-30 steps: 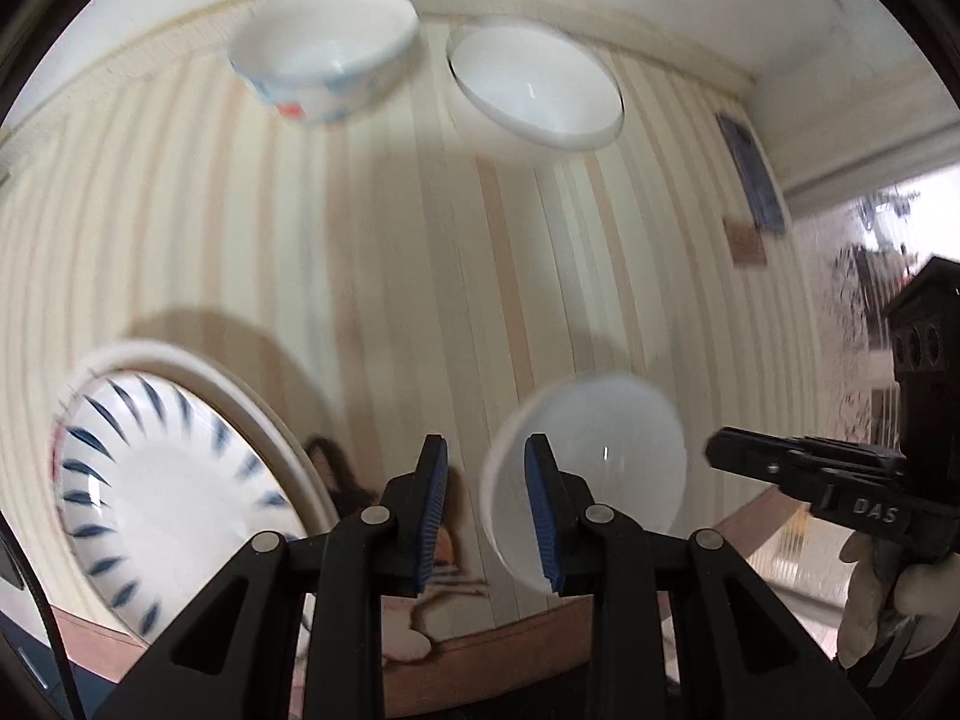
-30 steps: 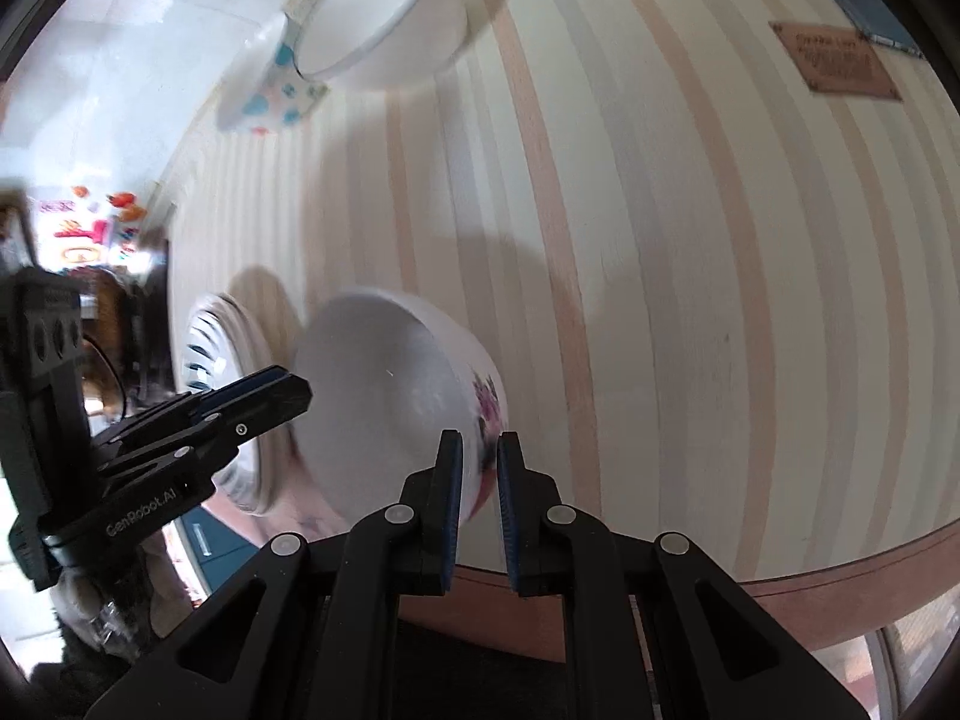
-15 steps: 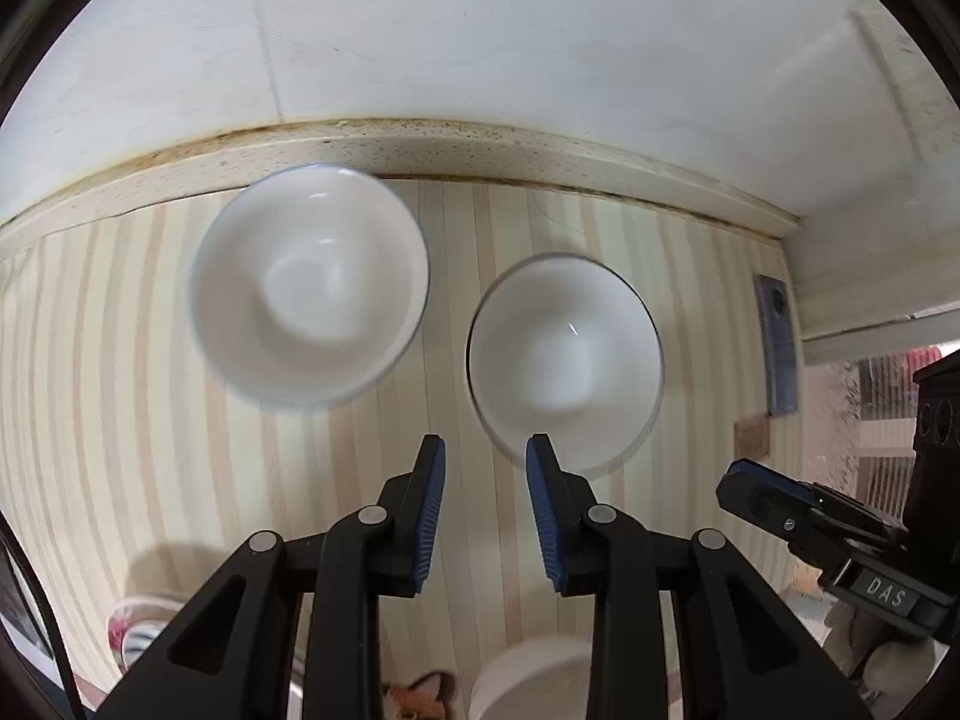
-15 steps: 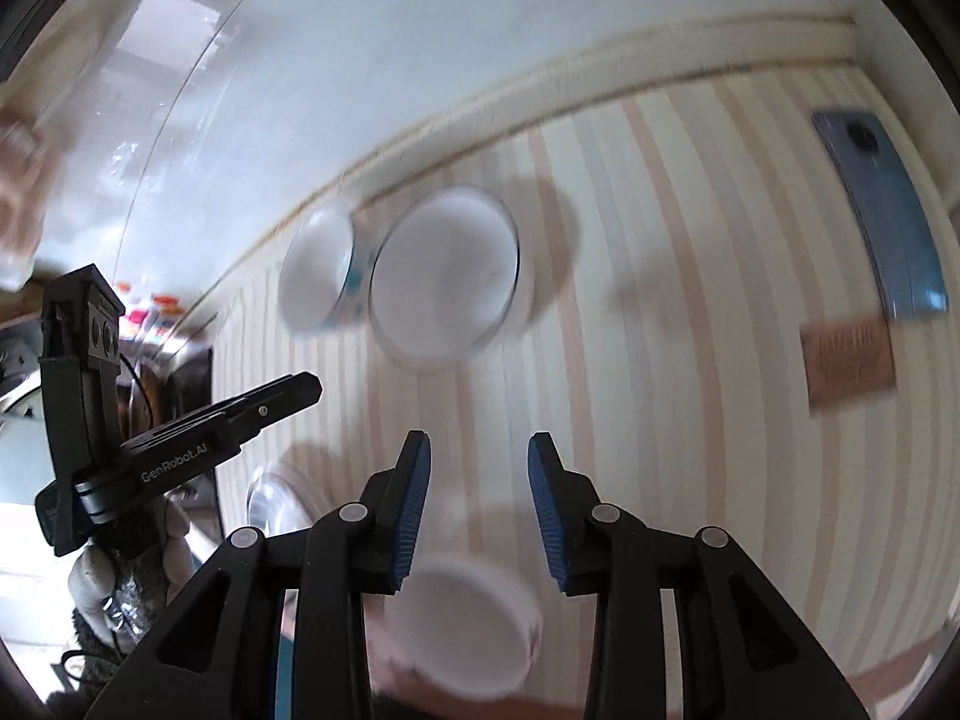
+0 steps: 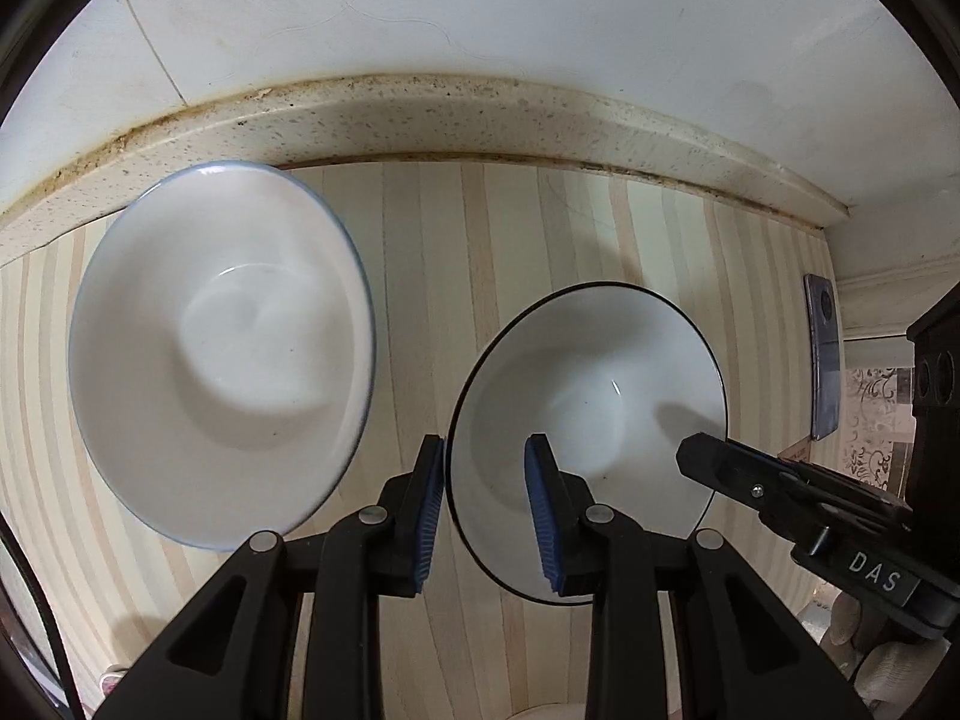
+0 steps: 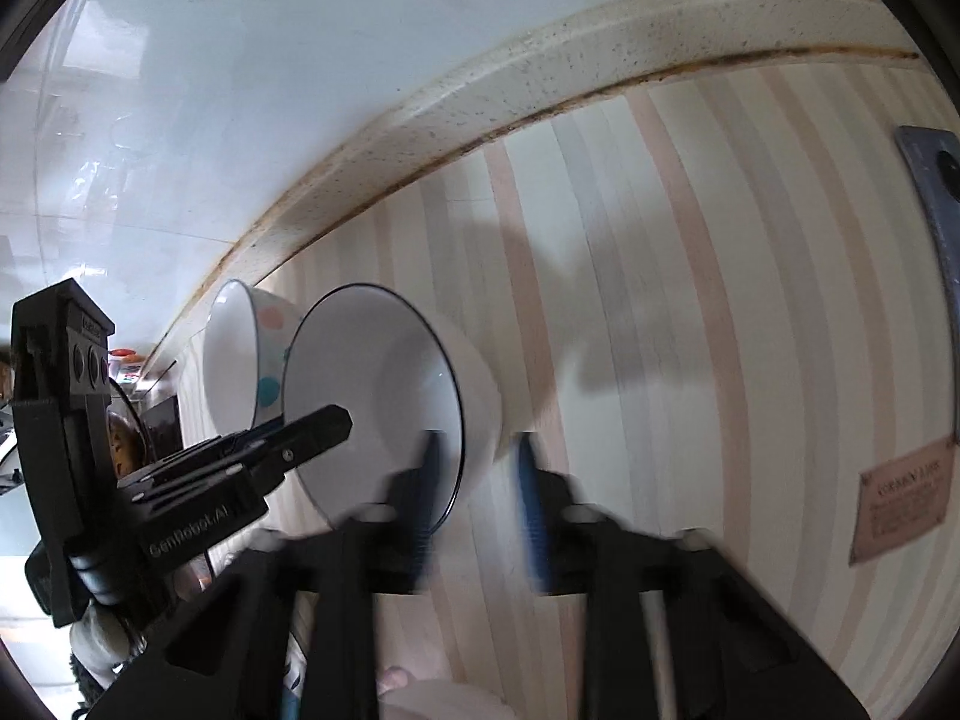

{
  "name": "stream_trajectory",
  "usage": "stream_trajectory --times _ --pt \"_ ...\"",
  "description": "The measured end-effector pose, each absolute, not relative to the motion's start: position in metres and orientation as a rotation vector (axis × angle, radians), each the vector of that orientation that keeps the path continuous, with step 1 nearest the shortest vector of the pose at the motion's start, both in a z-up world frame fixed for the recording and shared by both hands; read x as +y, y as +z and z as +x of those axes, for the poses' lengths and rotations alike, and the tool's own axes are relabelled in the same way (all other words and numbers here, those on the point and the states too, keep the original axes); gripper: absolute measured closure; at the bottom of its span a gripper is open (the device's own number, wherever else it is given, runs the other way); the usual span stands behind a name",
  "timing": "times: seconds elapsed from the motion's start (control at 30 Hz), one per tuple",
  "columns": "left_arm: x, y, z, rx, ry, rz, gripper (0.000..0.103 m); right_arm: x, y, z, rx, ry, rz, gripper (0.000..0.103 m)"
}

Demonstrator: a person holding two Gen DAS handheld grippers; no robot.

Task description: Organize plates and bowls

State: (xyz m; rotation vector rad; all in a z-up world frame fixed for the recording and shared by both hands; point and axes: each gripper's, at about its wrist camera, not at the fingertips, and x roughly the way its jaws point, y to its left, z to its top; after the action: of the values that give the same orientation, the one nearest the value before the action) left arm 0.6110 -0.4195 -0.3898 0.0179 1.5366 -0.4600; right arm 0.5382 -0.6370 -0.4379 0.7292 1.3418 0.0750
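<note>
A white bowl with a thin black rim (image 5: 600, 384) sits on the striped counter; it also shows in the right wrist view (image 6: 390, 396). Left of it stands a blue-rimmed bowl (image 5: 222, 348), polka-dotted on the outside (image 6: 264, 360). My left gripper (image 5: 486, 516) is open, its two fingers astride the near left rim of the black-rimmed bowl. My right gripper (image 6: 474, 504) is open and blurred, its fingers astride that bowl's right rim. Its tip (image 5: 708, 456) shows over the bowl in the left wrist view.
A speckled backsplash ledge (image 5: 480, 120) and a white tiled wall run behind the bowls. A dark phone (image 5: 823, 360) and a brown card (image 6: 906, 498) lie on the counter at right. Another white dish edge (image 6: 444, 696) shows at the bottom.
Both grippers moved forward to the two far bowls. The right gripper, shut on a flowered bowl a second ago, opened and left it behind. The left gripper stayed open.
</note>
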Motion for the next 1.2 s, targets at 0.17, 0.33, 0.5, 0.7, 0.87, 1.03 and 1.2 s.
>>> stream_trajectory --times 0.17,0.33,0.5,0.7,0.87,1.03,1.2 --pt "-0.417 -0.388 0.608 1.534 -0.461 0.004 0.078 -0.630 -0.437 0.543 1.338 0.070 0.679 0.091" --pt "-0.419 -0.384 0.602 1.510 -0.468 0.022 0.078 -0.630 -0.433 0.541 1.338 0.077 0.664 0.091" --pt "-0.411 -0.370 0.592 1.490 -0.480 0.004 0.078 -0.630 -0.423 0.534 1.327 0.085 0.652 0.091" --pt "-0.401 -0.342 0.574 1.447 -0.511 -0.005 0.078 -0.624 -0.402 0.513 1.308 0.094 0.640 0.091" --pt "-0.391 -0.317 0.544 1.411 -0.534 0.029 0.078 -0.613 -0.381 0.483 1.287 0.095 0.641 0.091" --pt "-0.380 -0.305 0.511 1.406 -0.550 0.034 0.078 -0.597 -0.366 0.451 1.285 0.104 0.620 0.091" --pt "-0.369 -0.304 0.470 1.417 -0.560 0.049 0.078 -0.581 -0.358 0.409 1.288 0.106 0.618 0.091"
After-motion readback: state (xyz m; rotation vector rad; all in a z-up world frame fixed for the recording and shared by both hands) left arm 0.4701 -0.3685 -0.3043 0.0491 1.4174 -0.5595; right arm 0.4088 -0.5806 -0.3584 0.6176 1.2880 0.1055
